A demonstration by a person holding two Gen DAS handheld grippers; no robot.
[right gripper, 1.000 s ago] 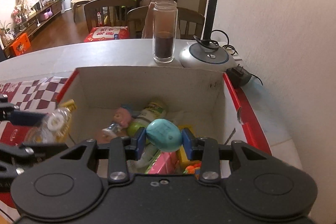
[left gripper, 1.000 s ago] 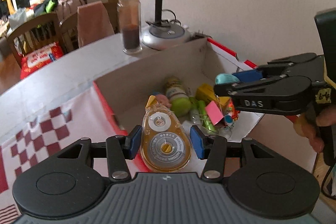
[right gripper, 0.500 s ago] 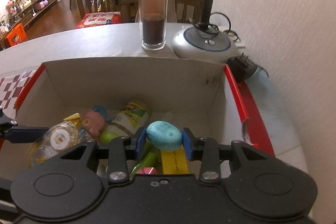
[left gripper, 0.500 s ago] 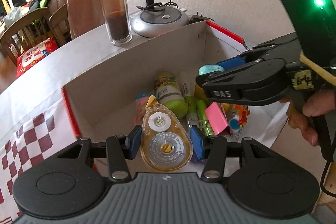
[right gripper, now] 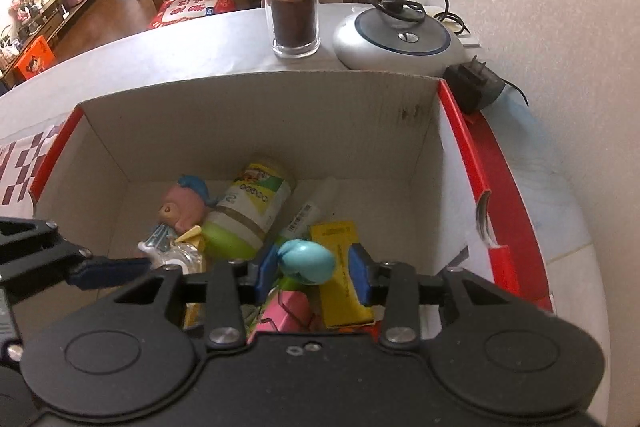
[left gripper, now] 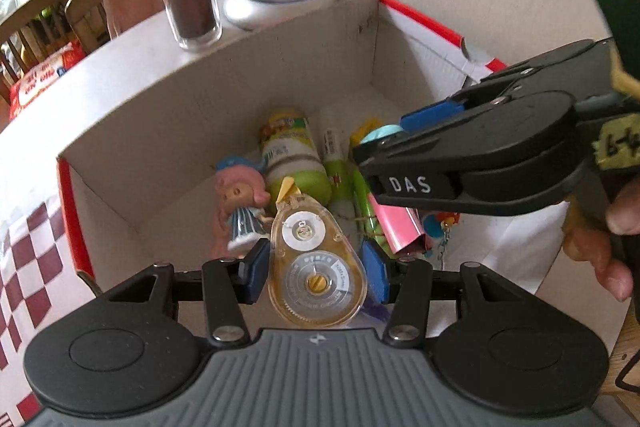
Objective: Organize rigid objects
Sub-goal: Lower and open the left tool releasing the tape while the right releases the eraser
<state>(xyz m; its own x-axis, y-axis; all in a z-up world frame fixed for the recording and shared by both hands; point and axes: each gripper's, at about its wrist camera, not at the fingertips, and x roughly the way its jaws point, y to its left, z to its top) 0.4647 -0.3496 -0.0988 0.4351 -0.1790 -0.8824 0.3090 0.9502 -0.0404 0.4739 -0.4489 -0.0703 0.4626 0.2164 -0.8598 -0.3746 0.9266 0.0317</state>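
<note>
Both grippers hung over the open cardboard box, each tilted steeply down into it.

Right gripper: its jaws had just been opening. The teal egg-shaped piece sat between them, its long axis running roughly pad to pad. A clear gap showed at the right-hand pad; at the other pad I could not tell touching from apart. Judged as a release under way, the piece no longer clamped. Directly below it lay the yellow box and the pink binder clip, so the drop looked short and would land on clutter, not bare floor.

Left gripper: jaws partly closed on the correction-tape dispenser, pads pressing on its two flat sides, its long axis pointing forward along the fingers, yellow tip leading. It was held above the near-left part of the box, over the pink doll and the green bottle.

The right gripper reached in from the right wall, crossing ahead of the left one's tip. The right hand seemed nearer to finishing; the left would probably need only to open.
</note>
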